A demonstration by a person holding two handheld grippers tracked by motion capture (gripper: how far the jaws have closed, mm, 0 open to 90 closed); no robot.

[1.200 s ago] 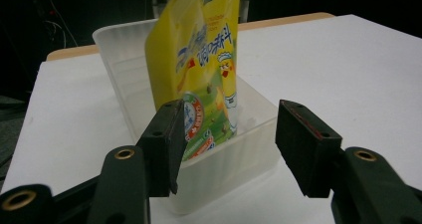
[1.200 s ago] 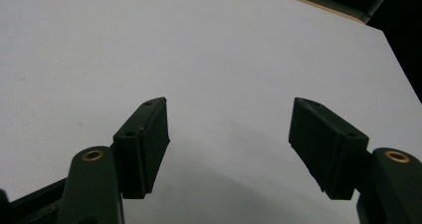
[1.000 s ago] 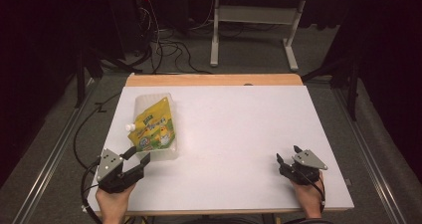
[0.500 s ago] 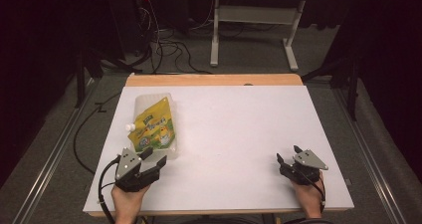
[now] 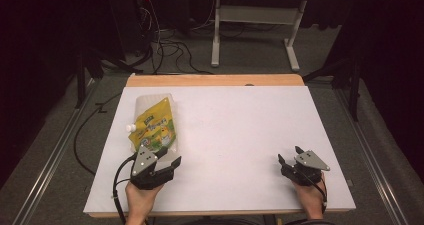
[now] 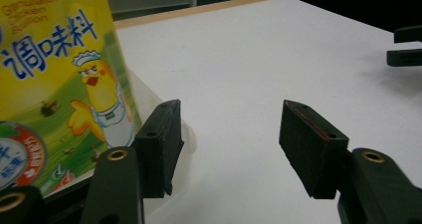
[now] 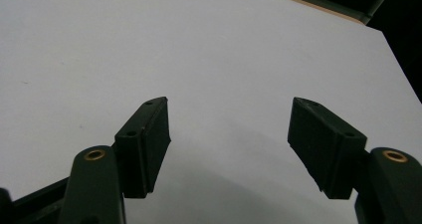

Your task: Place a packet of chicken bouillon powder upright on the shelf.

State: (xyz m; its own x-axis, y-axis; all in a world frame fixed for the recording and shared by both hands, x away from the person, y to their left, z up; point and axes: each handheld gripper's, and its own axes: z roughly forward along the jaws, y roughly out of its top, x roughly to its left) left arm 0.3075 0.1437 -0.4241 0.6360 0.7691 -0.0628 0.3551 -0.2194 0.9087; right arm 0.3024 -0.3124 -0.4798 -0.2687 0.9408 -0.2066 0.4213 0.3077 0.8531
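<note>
High view showed my left gripper (image 5: pixel 162 161) gaping at the near end of the yellow pouch (image 5: pixel 155 125), lying far left on the table (image 5: pixel 240 135); my right gripper (image 5: pixel 290 160) sat open near right

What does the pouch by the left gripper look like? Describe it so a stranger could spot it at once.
On the white table, look at the left half, just beyond the left gripper. There lies a flat yellow pouch with a white screw cap at its left edge. It alone carries colour: a cartoon chick in a chef's hat and blue Chinese lettering.
</note>
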